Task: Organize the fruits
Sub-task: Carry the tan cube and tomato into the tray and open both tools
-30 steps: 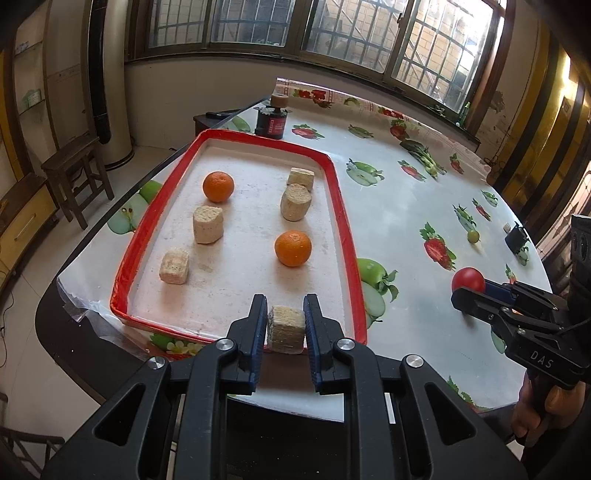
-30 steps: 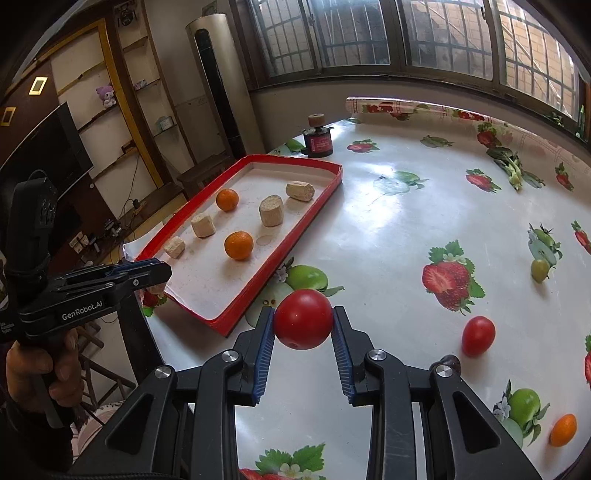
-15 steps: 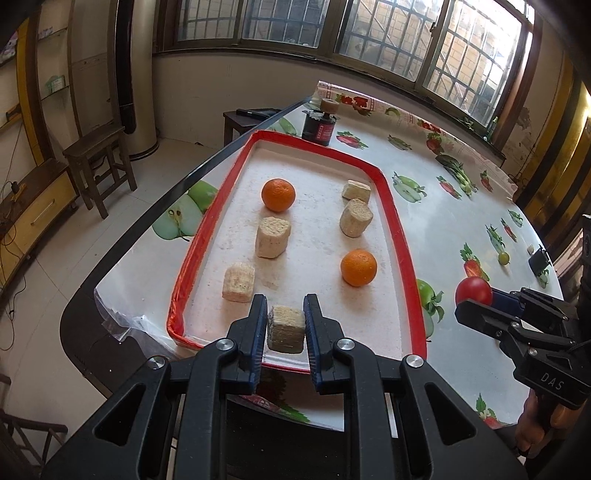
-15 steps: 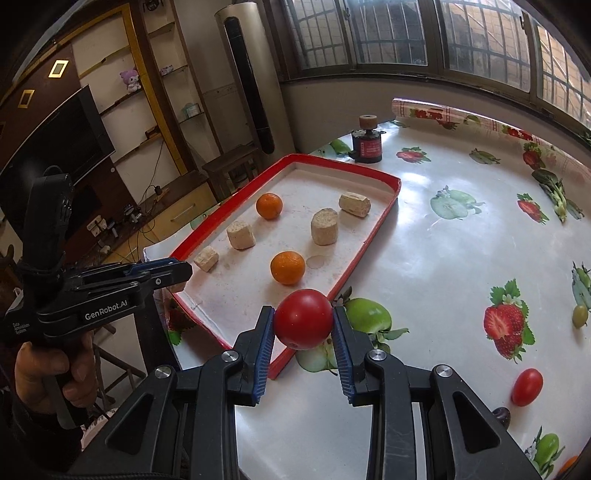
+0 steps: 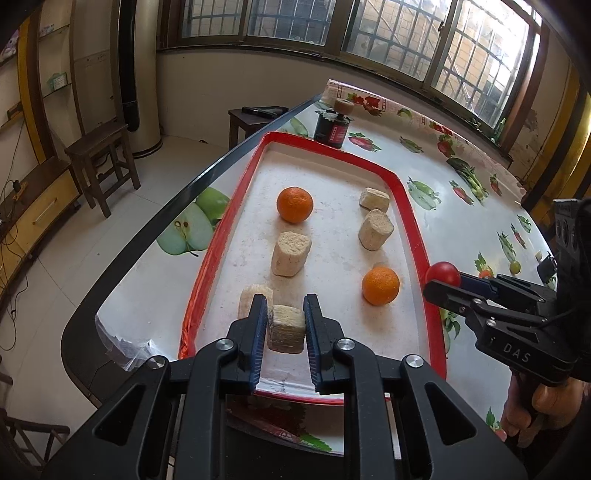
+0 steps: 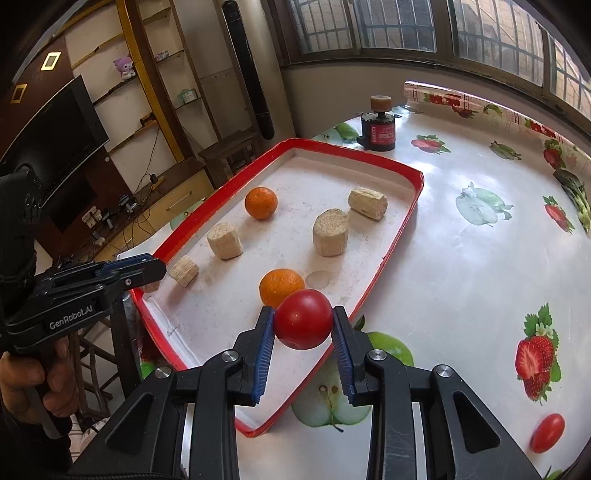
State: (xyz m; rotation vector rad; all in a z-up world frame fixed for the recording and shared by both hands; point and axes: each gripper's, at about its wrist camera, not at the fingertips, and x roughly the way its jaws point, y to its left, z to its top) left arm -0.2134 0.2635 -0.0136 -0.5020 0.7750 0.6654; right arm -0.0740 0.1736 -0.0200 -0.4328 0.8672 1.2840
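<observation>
My left gripper (image 5: 285, 326), marked "GenRobot.AI", grips a tan block (image 5: 286, 332) over the red tray's (image 5: 417, 221) near end. My right gripper (image 6: 303, 325), marked "DAS", clamps a tomato (image 6: 303, 318) over the tray's counter-side rim.

Bright window (image 5: 388, 33) daylight — sheen on tablecloth (image 6: 461, 266), fisheye-bent edges, corners perhaps slightly soft.

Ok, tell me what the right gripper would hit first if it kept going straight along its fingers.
Probably the near orange. The right gripper, shut on the red tomato, points over the red-rimmed tray, and that orange sits just beyond the tomato. Depth is unclear, so it might meet the tray floor first.
</observation>
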